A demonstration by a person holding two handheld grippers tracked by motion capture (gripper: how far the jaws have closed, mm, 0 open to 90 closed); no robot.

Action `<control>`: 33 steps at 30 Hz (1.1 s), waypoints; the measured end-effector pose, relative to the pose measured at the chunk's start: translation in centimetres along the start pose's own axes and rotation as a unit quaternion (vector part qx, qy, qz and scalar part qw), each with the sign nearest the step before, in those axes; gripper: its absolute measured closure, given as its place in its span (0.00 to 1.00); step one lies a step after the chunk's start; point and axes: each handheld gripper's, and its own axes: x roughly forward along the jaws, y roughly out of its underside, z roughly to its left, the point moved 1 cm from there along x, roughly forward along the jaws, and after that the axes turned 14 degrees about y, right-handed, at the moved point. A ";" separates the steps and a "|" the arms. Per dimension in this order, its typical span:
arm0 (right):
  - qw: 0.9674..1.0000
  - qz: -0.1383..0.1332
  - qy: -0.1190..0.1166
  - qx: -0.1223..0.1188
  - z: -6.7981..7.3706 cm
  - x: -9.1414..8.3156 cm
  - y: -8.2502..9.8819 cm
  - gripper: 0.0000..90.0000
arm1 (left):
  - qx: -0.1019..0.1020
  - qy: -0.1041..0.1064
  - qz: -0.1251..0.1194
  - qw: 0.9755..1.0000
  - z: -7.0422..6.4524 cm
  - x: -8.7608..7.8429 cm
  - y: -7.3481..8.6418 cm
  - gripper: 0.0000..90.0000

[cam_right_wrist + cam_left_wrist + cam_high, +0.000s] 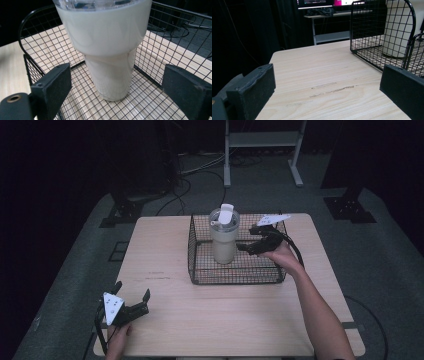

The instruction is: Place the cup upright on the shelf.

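**Right gripper faces the tumbler in the wire basket**

A tall cream-white tumbler with a clear flip-top lid (223,237) stands upright inside a black wire-mesh basket (200,270) on the far half of the pale wooden tabletop (165,270); the cup sits toward the basket's left part, its narrow base on the mesh floor, apart from the walls.

The right gripper (245,248) reaches into the basket from the right, held by the person's right hand (281,255); its fingers (53,85) are spread wide and grasp nothing; in the right gripper view the tumbler (107,50) stands between and beyond the two black pads, near them but not touching either, with the basket's mesh (162,45) around it.

The left gripper (132,295) rests at the near left corner of the tabletop, well apart from the basket, held by the left hand (117,340); its fingers (255,87) are likewise wide apart and empty; the left gripper view looks across bare wood (317,72) toward the basket's near corner (367,30), with the pale cup (398,27) seen through the wire.
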 end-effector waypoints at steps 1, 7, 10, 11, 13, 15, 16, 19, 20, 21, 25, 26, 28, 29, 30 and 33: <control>1.000 -0.001 0.001 -0.001 0.1 -0.1 -0.1 0.10 | 0.000 0.000 0.000 1.000 0.0 0.0 0.0 0.00; 1.000 0.004 0.010 -0.003 0.5 -0.9 -0.4 0.10 | 0.000 0.000 0.000 1.000 0.0 0.0 0.0 0.00; 1.000 0.002 0.012 0.000 0.5 -1.4 -0.2 0.09 | 0.001 0.000 0.000 1.000 0.0 0.0 0.0 0.00; 1.000 -0.001 0.011 0.001 0.5 -1.6 -0.1 0.09 | 0.000 -0.001 0.000 1.000 0.0 0.0 0.0 0.00; 1.000 -0.006 0.009 0.004 0.5 -1.9 0.2 0.10 | 0.000 -0.001 0.000 1.000 0.0 0.0 0.0 0.00; 1.000 -0.006 0.009 0.006 0.5 -2.1 0.5 0.09 | 0.001 -0.001 0.000 1.000 0.0 0.0 0.0 0.00; 1.000 0.001 0.010 0.004 0.6 -2.2 0.6 0.09 | 0.001 -0.001 0.000 1.000 0.0 0.0 0.0 0.00; 1.000 -0.009 0.006 0.006 0.8 -2.7 0.7 0.09 | 0.001 -0.002 0.001 1.000 0.0 0.0 0.0 0.00; 1.000 -0.010 0.006 0.003 0.9 -2.9 0.7 0.10 | 0.001 -0.002 0.001 1.000 0.0 0.0 0.0 0.00; 1.000 -0.010 0.006 0.000 1.0 -3.0 0.7 0.10 | 0.001 -0.002 0.001 1.000 0.0 0.0 0.0 0.00; 1.000 -0.011 0.005 -0.004 1.2 -3.5 0.8 0.10 | 0.001 -0.002 0.001 1.000 -0.1 0.0 0.0 0.00; 1.000 -0.011 0.004 -0.005 1.2 -3.6 0.8 0.10 | 0.001 -0.001 0.001 1.000 -0.1 0.0 0.0 0.00; 1.000 -0.011 0.004 -0.007 1.3 -3.9 0.8 0.10 | 0.001 -0.001 0.001 1.000 -0.1 0.0 0.0 0.00; 1.000 -0.010 0.004 -0.009 1.3 -4.1 0.9 0.10 | 0.001 -0.001 0.001 1.000 0.0 0.0 0.0 0.00; 1.000 -0.012 0.002 -0.008 1.3 -4.2 0.9 0.10 | 0.001 -0.001 0.001 1.000 0.0 0.0 0.0 0.00; 1.000 -0.012 0.000 -0.011 1.5 -4.7 0.9 0.10 | 0.001 -0.002 0.001 1.000 -0.1 0.0 0.0 0.00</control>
